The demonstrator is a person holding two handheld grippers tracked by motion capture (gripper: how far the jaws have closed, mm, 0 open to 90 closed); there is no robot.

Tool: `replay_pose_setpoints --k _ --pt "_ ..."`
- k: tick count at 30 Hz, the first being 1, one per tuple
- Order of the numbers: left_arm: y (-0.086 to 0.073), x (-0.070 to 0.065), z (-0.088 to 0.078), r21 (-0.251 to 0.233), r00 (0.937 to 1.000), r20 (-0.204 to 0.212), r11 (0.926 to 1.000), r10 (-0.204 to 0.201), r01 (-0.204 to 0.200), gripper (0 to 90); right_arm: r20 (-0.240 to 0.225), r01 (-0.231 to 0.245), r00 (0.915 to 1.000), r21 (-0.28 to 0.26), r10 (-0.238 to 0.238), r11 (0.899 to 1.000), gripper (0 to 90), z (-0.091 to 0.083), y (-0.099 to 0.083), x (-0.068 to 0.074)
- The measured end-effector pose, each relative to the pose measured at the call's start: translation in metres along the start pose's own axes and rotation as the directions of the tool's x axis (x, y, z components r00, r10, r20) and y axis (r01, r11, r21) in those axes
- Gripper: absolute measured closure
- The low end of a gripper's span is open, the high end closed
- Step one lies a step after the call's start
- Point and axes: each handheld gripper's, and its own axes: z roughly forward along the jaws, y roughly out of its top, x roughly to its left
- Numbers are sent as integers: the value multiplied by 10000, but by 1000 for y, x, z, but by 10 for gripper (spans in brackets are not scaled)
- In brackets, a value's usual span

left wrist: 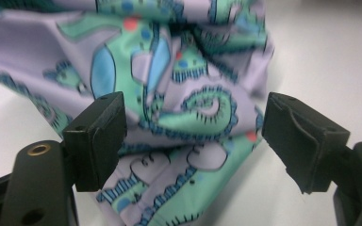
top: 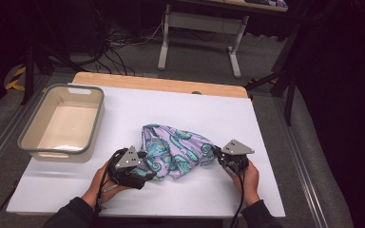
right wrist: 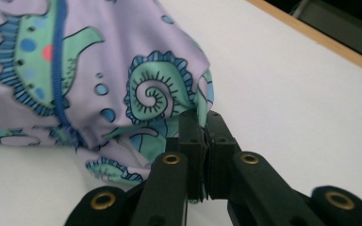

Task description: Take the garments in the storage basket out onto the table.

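Patterned cloth (top: 178,151), lilac with teal and blue swirl shapes, lies bunched in a heap on the white table top (top: 209,114), a little toward the person's side of centre. In the left gripper view the fabric (left wrist: 169,94) is folded over itself in several creases; in the right gripper view a blue seam line runs down through the cloth (right wrist: 75,70).

Left gripper (top: 140,172): at the cloth's near-left edge, held in the person's left hand (top: 102,183). Left gripper view shows the two black jaws set wide apart, with a lobe of the fabric lying on the table between them. Pads do not press on it. Released.

Right gripper (top: 217,153): at the cloth's right end, held in the right hand (top: 248,183). Right gripper view shows the gripper (right wrist: 202,129) with its jaws closed together, a thin edge of the fabric pinched between the pads. Clenched on the cloth.

Grey-rimmed beige plastic bin (top: 64,121) stands at the table's far-left part, well apart from the cloth. A strip of wood table edge (top: 161,84) shows beyond the white surface.
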Motion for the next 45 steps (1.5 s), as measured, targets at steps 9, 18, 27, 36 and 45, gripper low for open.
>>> replay_pose_setpoints --k 9,18,27,36,45 --pt "-9 7 8 638 9992 -382 9979 -64 89 233 898 -198 9958 194 180 9996 877 10 1 -23" --pt "-13 9 15 1312 9972 -743 9914 68 30 259 1070 -530 9929 132 513 9985 784 14 1 -26" --pt "-16 17 13 1585 9960 -849 9864 -291 424 362 -1266 -983 9884 -1154 836 9884 533 -12 12 -1" --pt "-18 22 8 1475 9927 -1100 9869 -490 651 544 -2435 -323 9698 -873 101 9957 514 -4 16 34" --pt "-18 23 5 1620 9890 -1457 9856 -247 485 753 -2081 143 9778 -423 -228 9990 887 3 11 38"
